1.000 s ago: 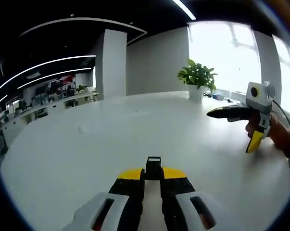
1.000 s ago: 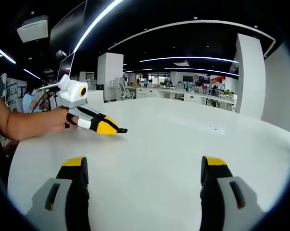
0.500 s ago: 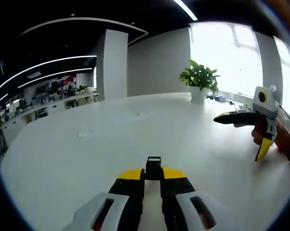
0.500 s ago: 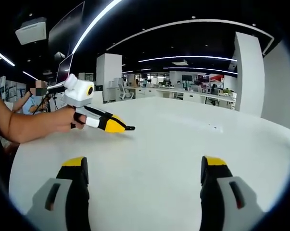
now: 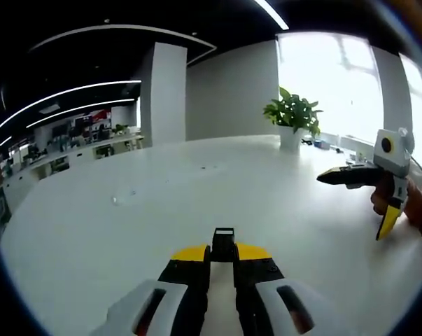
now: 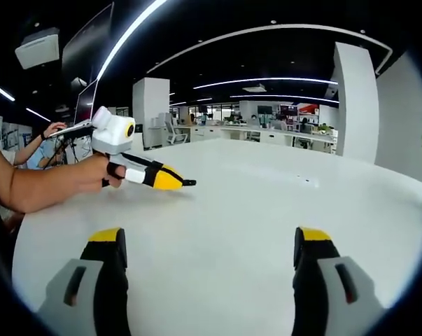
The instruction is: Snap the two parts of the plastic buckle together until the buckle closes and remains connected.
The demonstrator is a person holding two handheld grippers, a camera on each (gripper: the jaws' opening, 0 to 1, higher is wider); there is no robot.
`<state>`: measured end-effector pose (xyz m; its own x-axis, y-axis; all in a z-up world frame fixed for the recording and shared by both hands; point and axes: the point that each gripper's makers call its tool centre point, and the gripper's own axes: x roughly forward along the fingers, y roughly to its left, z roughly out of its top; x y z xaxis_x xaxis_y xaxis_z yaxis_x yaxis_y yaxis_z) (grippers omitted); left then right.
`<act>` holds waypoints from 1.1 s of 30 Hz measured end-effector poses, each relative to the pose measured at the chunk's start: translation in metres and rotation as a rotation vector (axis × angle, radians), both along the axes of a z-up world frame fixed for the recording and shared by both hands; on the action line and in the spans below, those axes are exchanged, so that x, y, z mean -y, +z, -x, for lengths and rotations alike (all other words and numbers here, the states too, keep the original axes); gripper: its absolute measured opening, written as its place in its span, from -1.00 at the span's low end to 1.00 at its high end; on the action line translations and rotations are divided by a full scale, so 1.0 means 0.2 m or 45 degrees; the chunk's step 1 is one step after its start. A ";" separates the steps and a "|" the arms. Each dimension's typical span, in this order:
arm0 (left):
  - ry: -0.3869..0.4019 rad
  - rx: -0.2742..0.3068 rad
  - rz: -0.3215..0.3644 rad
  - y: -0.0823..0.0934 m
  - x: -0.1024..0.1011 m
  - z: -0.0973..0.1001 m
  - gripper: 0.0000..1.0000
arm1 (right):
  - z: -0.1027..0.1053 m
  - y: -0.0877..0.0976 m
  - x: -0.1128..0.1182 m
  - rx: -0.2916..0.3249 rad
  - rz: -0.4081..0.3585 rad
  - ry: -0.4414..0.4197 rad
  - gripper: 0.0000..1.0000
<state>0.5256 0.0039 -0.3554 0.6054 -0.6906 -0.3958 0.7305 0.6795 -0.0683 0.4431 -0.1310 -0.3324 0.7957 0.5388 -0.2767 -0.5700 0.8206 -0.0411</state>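
A small black plastic buckle part (image 5: 223,240) sticks out from between the yellow-tipped jaws of my left gripper (image 5: 223,255), which is shut on it just above the white table (image 5: 113,224). In the right gripper view the same left gripper (image 6: 177,183) comes in from the left, held by a hand (image 6: 92,178), with the buckle part's black tip (image 6: 190,183) poking out. My right gripper (image 6: 211,241) stands wide open over the table with nothing between its jaws. In the left gripper view the right gripper (image 5: 350,207) hovers open at the far right.
The white table is large and rounded. A potted plant (image 5: 292,115) stands at its far edge by the bright window. Office desks (image 6: 266,136) and white pillars (image 6: 149,112) lie beyond the table. A person (image 6: 39,150) sits behind the left hand.
In the left gripper view the right gripper has drifted to the right. In the right gripper view the left gripper has shifted slightly right. Both jaw states are unchanged.
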 end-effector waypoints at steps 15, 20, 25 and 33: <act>-0.019 -0.013 -0.007 -0.01 0.07 -0.07 -0.79 | 0.00 -0.02 0.02 -0.009 0.011 -0.026 0.96; -0.014 -0.016 0.011 0.02 0.10 -0.14 -0.79 | -0.01 -0.02 0.02 -0.011 0.012 -0.033 0.94; -0.007 -0.028 0.030 0.02 0.13 -0.22 -0.79 | -0.01 -0.02 0.03 -0.007 0.008 -0.040 0.89; -0.015 -0.018 0.048 0.04 0.18 -0.29 -0.79 | -0.01 -0.01 0.03 -0.006 -0.005 -0.046 0.86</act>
